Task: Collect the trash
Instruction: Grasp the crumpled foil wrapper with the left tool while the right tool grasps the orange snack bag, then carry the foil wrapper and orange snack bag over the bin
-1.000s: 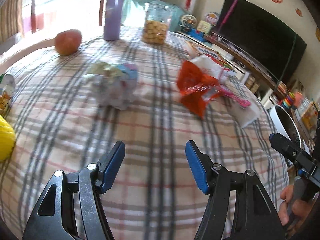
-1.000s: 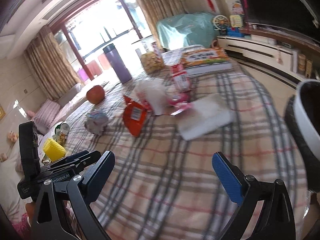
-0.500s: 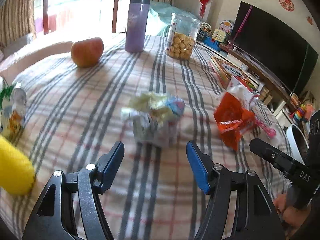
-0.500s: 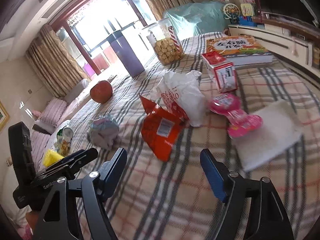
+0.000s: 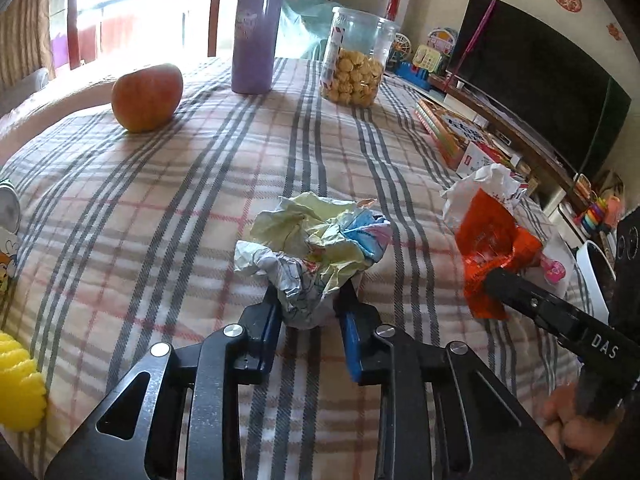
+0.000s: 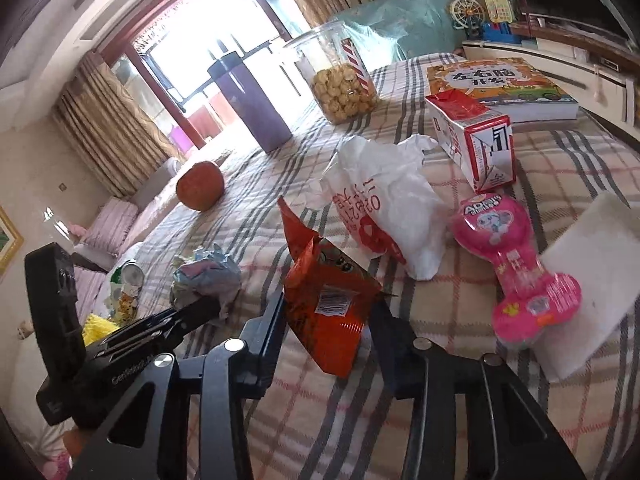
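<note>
- Living room, bright window behind; worktop (image 5: 160, 208) under a checked cloth, cluttered with trash and keepers alike.
- Left tool (image 5: 310, 304): narrowed onto the crumpled paper ball (image 5: 316, 244), both pads touching its near lower edge. Ball resting on the cloth, not lifted.
- Right tool (image 6: 328, 320): part-closed around the orange snack wrapper (image 6: 332, 300), fingers flanking its lower half; firm pinch or mere contact, cannot tell. Wrapper standing crumpled mid-worktop, just beside the white plastic bag (image 6: 384, 208).
- Step in hand, judged: securing both pieces before lifting.
- For a good grip on the ball: bite looks shallow, on loose folds only. Advance slightly so pads reach denser paper, then finish closing; otherwise risk of an outer flap tearing free or the ball dropping.
- For the wrapper: thin foil, likely to slip or buckle. Squeeze across a creased section, lift straight up, avoid dragging the bag along.
- Leave alone: apple (image 5: 146, 96), purple bottle (image 5: 256, 32), snack jar (image 5: 356, 60), book (image 6: 500, 84).
- Also nearby, possibly trash for later: pink toy pack (image 6: 516, 268), carton (image 6: 472, 140).
</note>
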`<state>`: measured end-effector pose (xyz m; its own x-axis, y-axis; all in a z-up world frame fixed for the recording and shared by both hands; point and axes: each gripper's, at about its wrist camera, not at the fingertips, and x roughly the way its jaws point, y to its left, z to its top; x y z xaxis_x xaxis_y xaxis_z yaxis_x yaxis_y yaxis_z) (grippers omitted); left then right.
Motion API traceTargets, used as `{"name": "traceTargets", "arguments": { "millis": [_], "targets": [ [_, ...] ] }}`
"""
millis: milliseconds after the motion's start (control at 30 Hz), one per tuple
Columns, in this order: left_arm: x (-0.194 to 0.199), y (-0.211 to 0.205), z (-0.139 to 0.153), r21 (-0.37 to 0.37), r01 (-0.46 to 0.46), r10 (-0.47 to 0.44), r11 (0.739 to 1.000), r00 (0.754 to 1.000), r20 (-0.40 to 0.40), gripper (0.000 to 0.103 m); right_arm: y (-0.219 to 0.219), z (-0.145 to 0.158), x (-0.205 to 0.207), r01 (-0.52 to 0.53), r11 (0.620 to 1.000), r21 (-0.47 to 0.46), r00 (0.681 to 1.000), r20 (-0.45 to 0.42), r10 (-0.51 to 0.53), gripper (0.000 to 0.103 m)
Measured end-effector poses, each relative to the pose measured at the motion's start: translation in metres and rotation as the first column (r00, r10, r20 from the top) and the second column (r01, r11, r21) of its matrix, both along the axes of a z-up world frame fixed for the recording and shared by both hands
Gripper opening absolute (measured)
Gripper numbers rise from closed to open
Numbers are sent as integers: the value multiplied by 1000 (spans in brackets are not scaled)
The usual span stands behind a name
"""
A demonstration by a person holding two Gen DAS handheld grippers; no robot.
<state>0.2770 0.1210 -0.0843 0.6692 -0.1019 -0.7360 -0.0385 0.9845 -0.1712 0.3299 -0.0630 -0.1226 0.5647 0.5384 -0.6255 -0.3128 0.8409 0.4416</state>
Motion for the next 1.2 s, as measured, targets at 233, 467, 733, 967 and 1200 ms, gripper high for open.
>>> {"name": "traceTargets", "arguments": {
  "millis": [233,467,733,967,1200],
  "targets": [
    [-25,-21,13,-39,42,-41,998,999,19,25,-20,16,-32,-13,999,30,999,29,13,40],
    [-47,-64,24,-66,138,-136,988,990,32,24,-55,30,-68,10,999,38,998,54,-12,40],
    [-60,-123,36,-69,277,-274,958,961,50,24,-109,38,-100,97,994,41,993,67,-100,40],
    [-68,-174,39,-68,391,-388,918,920,49,24,-156,39,-120,186,982,34,979,76,-188,40],
    [-74,-214,42,-57,467,-465,882,884,51,24,-191,44,-135,248,969,24,965,86,-249,40]
  ]
}}
